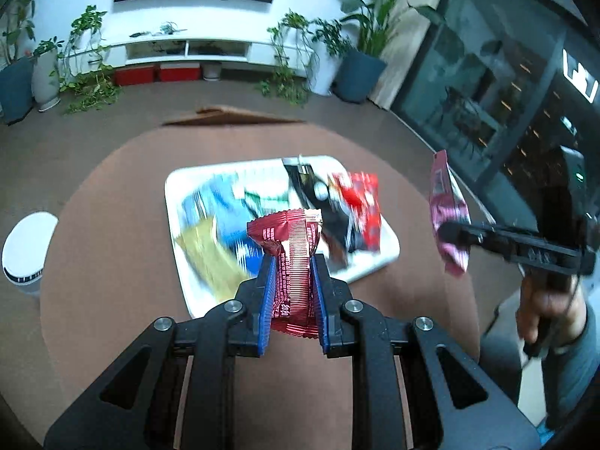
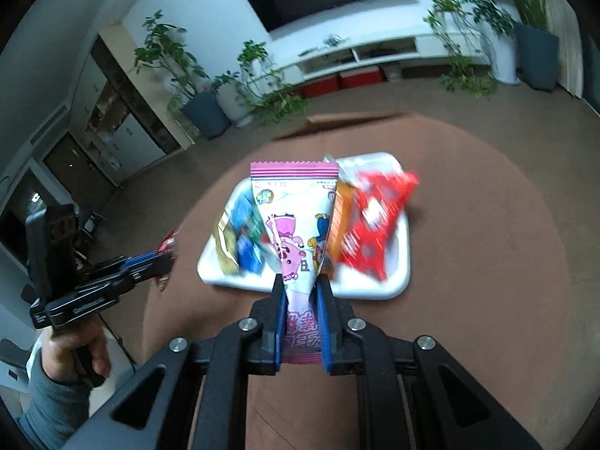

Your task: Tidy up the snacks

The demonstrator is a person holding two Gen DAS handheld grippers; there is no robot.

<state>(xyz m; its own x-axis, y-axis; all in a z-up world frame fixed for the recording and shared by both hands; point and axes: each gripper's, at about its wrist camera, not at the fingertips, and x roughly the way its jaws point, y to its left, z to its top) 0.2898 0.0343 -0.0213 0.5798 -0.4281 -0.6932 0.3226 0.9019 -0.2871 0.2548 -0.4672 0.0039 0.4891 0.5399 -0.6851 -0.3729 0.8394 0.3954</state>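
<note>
My left gripper (image 1: 293, 262) is shut on a dark red foil snack packet (image 1: 290, 258) and holds it above the near edge of the white tray (image 1: 390, 247). My right gripper (image 2: 300, 285) is shut on a pink and white cartoon snack packet (image 2: 296, 217), held above the tray's (image 2: 397, 281) near edge. The tray lies on the round brown table (image 1: 112, 300) and holds several packets: blue (image 1: 228, 217), gold (image 1: 210, 258), red (image 1: 362, 206), black (image 1: 318, 202). The right gripper with its pink packet (image 1: 448, 217) shows at the right of the left wrist view.
A white round bin (image 1: 26, 251) stands on the floor left of the table. A cardboard piece (image 1: 228, 116) lies beyond the table's far edge. Potted plants (image 1: 360, 48) and a white TV shelf line the back wall.
</note>
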